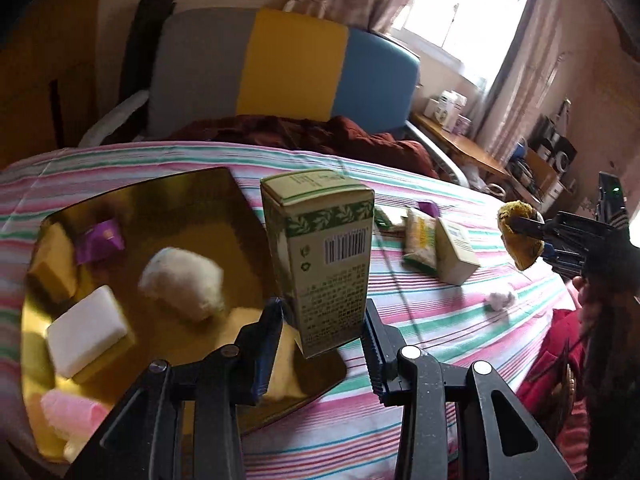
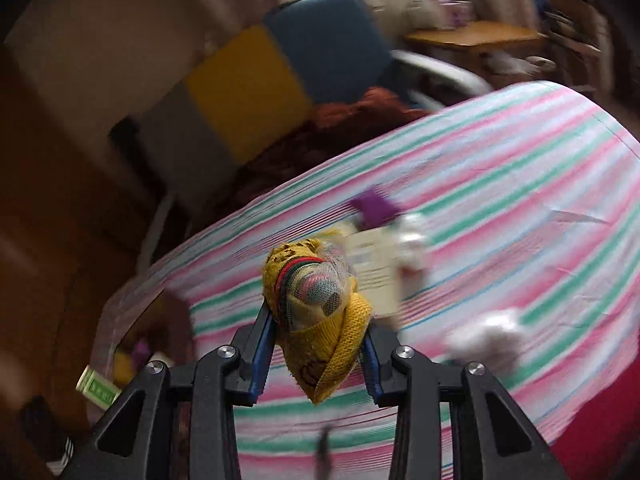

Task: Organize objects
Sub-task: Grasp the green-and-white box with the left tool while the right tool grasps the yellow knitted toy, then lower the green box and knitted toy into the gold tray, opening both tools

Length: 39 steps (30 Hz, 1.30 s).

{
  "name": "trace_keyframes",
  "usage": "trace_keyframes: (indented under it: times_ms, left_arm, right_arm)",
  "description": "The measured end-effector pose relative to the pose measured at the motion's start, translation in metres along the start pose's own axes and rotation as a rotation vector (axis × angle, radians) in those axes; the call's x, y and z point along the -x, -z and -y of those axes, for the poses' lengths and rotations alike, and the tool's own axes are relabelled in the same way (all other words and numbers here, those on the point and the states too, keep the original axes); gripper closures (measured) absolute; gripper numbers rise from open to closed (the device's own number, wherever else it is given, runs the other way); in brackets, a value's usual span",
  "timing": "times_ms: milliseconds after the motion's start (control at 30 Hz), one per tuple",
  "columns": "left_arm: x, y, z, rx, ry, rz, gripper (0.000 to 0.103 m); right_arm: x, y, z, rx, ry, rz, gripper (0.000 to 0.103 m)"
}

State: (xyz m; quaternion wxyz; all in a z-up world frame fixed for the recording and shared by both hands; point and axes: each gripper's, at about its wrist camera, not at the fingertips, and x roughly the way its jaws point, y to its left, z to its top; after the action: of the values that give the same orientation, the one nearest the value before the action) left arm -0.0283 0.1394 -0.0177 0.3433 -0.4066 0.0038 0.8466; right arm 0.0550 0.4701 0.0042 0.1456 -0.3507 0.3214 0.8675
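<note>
My left gripper (image 1: 324, 320) is shut on a tall green and beige carton (image 1: 320, 256) with a barcode, held upright in the air above the near right corner of a shiny gold tray (image 1: 200, 196). The tray holds a white block (image 1: 86, 330), a white fluffy bundle (image 1: 184, 284), a purple packet (image 1: 100, 240) and a pink bundle (image 1: 66, 414). My right gripper (image 2: 320, 320) is shut on a rolled yellow knitted cloth (image 2: 316, 300), lifted over the striped bed. The left wrist view shows that gripper (image 1: 528, 236) at the right with the yellow cloth (image 1: 520, 240).
On the striped sheet (image 1: 420, 312) lie a beige box (image 1: 456, 252), a yellow-green packet (image 1: 420, 240), a purple packet (image 1: 428, 208) and a white crumpled ball (image 1: 500, 300). A dark red blanket (image 1: 320, 132) and a grey, yellow and blue headboard (image 1: 288, 64) stand behind. A wooden desk (image 1: 460, 140) is at the right.
</note>
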Motion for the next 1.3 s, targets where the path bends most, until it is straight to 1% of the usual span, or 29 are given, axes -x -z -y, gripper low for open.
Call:
trace_keyframes:
  times_ms: [100, 167, 333, 433, 533, 700, 733, 767, 800, 833, 867, 900, 933, 1000, 1133, 1200, 1300]
  left_arm:
    - [0.012, 0.004, -0.021, 0.039, -0.036, 0.014, 0.064]
    - [0.019, 0.008, -0.034, 0.068, -0.06, 0.024, 0.064]
    - [0.038, 0.018, -0.071, 0.142, -0.123, 0.051, 0.064]
    - [0.042, 0.02, -0.09, 0.176, -0.16, 0.058, 0.064]
    - [0.041, 0.02, -0.101, 0.19, -0.184, 0.059, 0.064]
    - [0.038, 0.003, -0.116, 0.187, -0.229, 0.092, 0.064]
    - [0.038, 0.0, -0.12, 0.185, -0.241, 0.099, 0.063]
    - [0.036, -0.005, -0.124, 0.185, -0.256, 0.107, 0.061]
    - [0.036, -0.009, -0.128, 0.185, -0.27, 0.118, 0.057]
    - [0.036, -0.012, -0.13, 0.183, -0.275, 0.129, 0.046]
    - [0.036, -0.015, -0.133, 0.183, -0.297, 0.145, 0.03]
    - [0.038, -0.016, -0.136, 0.189, -0.322, 0.159, 0.025]
    - [0.039, -0.017, -0.138, 0.195, -0.33, 0.171, 0.024]
    - [0.041, -0.016, -0.141, 0.206, -0.322, 0.172, 0.023]
    - [0.044, -0.008, -0.143, 0.228, -0.328, 0.16, 0.023]
    - [0.047, -0.002, -0.14, 0.241, -0.331, 0.16, 0.021]
    - [0.051, 0.005, -0.136, 0.247, -0.347, 0.166, 0.02]
  right_arm:
    - [-0.015, 0.016, -0.047, 0.103, -0.069, -0.058, 0.066]
    - [-0.02, 0.032, -0.073, 0.147, -0.107, -0.095, 0.066]
    - [-0.053, 0.063, -0.129, 0.266, -0.177, -0.193, 0.066]
    - [-0.067, 0.077, -0.157, 0.326, -0.194, -0.232, 0.066]
    - [-0.08, 0.082, -0.179, 0.383, -0.198, -0.256, 0.066]
    - [-0.097, 0.077, -0.216, 0.454, -0.197, -0.256, 0.066]
    - [-0.1, 0.073, -0.224, 0.466, -0.198, -0.245, 0.064]
    - [-0.103, 0.069, -0.234, 0.478, -0.191, -0.224, 0.06]
    - [-0.105, 0.065, -0.24, 0.486, -0.184, -0.201, 0.051]
    - [-0.107, 0.062, -0.246, 0.492, -0.175, -0.176, 0.045]
    - [-0.108, 0.059, -0.251, 0.493, -0.166, -0.152, 0.033]
    - [-0.11, 0.057, -0.254, 0.491, -0.158, -0.139, 0.025]
    - [-0.109, 0.057, -0.256, 0.49, -0.157, -0.135, 0.024]
    - [-0.108, 0.062, -0.256, 0.495, -0.166, -0.137, 0.024]
    - [-0.105, 0.078, -0.253, 0.537, -0.137, -0.152, 0.024]
    - [-0.104, 0.086, -0.252, 0.549, -0.126, -0.156, 0.022]
    - [-0.1, 0.098, -0.251, 0.568, -0.106, -0.146, 0.02]
